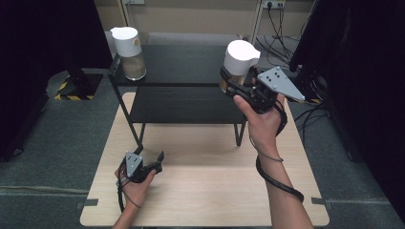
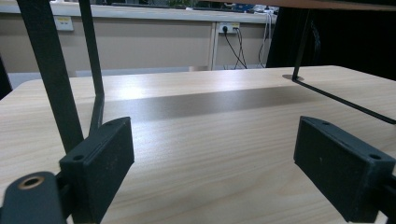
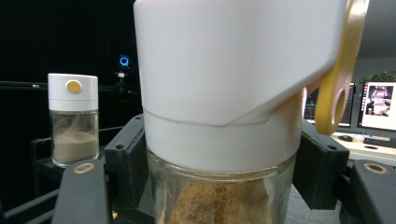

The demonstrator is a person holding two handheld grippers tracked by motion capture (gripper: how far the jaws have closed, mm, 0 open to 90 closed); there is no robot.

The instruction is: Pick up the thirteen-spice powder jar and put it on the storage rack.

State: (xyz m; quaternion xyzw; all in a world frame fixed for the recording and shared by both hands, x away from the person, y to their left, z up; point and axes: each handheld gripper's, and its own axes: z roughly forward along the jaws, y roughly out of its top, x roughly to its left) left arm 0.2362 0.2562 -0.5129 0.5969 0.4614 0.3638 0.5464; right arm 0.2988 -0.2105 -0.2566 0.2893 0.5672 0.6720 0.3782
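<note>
My right gripper (image 1: 232, 82) is shut on the glass body of a jar (image 1: 240, 56) with a white pouring lid, held in the air above the right end of the black shelf's top (image 1: 186, 62). In the right gripper view this jar (image 3: 224, 93) stands upright between the jaws, with brown powder inside and a yellow tab on the lid. A second, similar jar (image 1: 128, 52) stands on the top's left end, with pale powder in it (image 3: 73, 119). My left gripper (image 1: 150, 160) rests low over the wooden table (image 1: 205, 191), open, with nothing between its pads (image 2: 100, 163).
The black two-level shelf stands on the far half of the table, and its thin legs (image 2: 51, 79) rise just ahead of my left gripper. Dark curtains flank the table. Cables and a wall socket (image 1: 274, 5) lie beyond it at the back right.
</note>
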